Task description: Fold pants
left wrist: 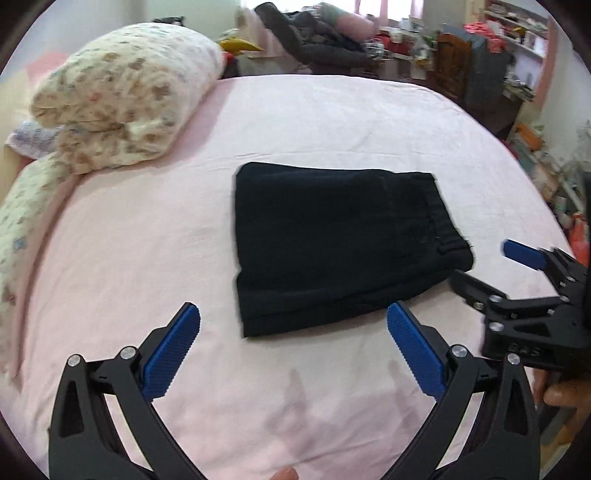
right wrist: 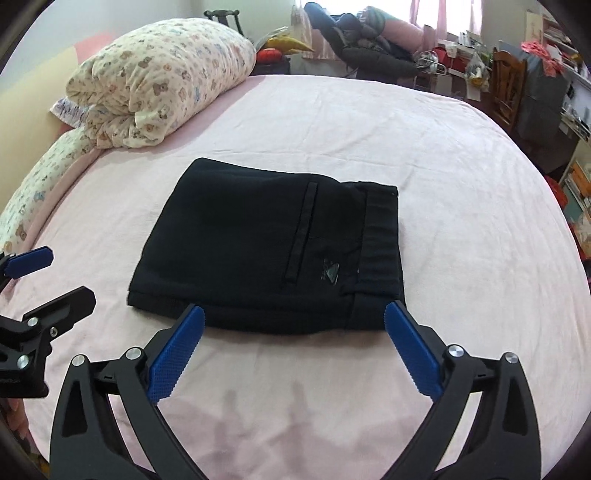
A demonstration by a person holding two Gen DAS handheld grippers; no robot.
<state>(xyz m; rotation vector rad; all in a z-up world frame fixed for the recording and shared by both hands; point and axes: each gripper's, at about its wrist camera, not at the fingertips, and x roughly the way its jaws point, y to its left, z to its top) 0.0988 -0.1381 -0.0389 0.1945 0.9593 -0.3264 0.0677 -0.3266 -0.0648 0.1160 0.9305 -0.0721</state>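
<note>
Both grippers up close, blue pads spread wide, nothing btwn them. Left gripper (left wrist: 293, 321) hangs over bare pink bedsheet (left wrist: 129, 258) w/ jaws apart, near edge of the pants just past its tips, no contact. Right gripper (right wrist: 294, 321) same: jaws fully apart, pads flanking the near edge of the pants in view but not pressing on cloth. Pants (right wrist: 269, 247) = black, folded into a compact rectangle, lying flat mid-bed, waistband on the right side, welt pocket slit and a small logo patch facing up. Fold looks tidy, edges roughly squared, a lower layer peeks out along the near edge. Right gripper also shows at the right edge of the left wrist view, just beside the waistband corner, w/ part of a hand (left wrist: 561, 391) on its handle. Left gripper appears at the left edge of the right wrist view, well clear of the pants. Far left: rolled floral quilt (right wrist: 162, 81) on the bed, apart from the pants. Far bg: dark clothes pile (right wrist: 369, 55), cluttered shelves (left wrist: 517, 26) far right.
</note>
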